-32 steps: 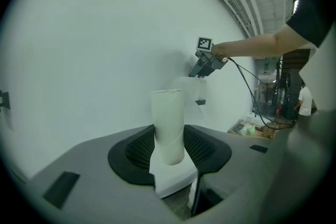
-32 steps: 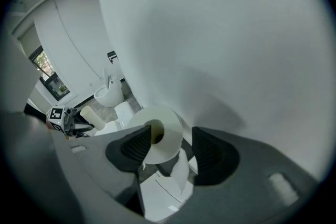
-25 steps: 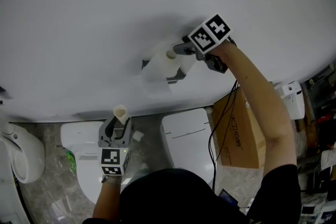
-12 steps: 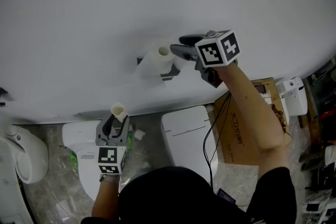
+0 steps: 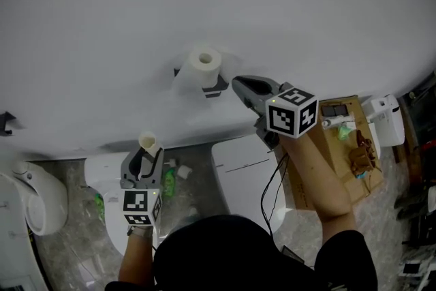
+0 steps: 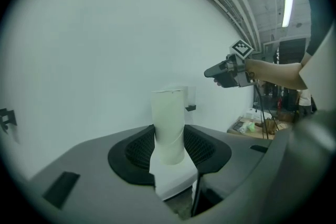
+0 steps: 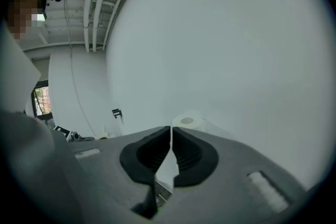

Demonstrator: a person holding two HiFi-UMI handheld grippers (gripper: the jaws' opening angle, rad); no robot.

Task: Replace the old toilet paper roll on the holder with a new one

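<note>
A full white toilet paper roll (image 5: 204,65) sits on the dark wall holder (image 5: 216,86); it also shows in the right gripper view as the roll (image 7: 188,121), just past the jaw tips. My right gripper (image 5: 238,84) hangs to the right of the roll, apart from it. Its jaws are closing, the tips (image 7: 171,131) meet, and nothing is between them. Lower left, my left gripper (image 5: 145,159) is shut on an empty cardboard tube (image 5: 150,144). The tube (image 6: 168,123) stands upright between the pads.
A white wall fills the upper part of the view. Below it stand a toilet (image 5: 242,174) and another toilet (image 5: 102,180) under my left gripper. A cardboard box (image 5: 338,146) with small items lies to the right, and a white fixture (image 5: 34,201) at far left.
My right gripper has drawn back from the roll toward the right and down, and its jaws have gone from wide open to shut. The roll stays on the holder. The left gripper keeps its tube.
</note>
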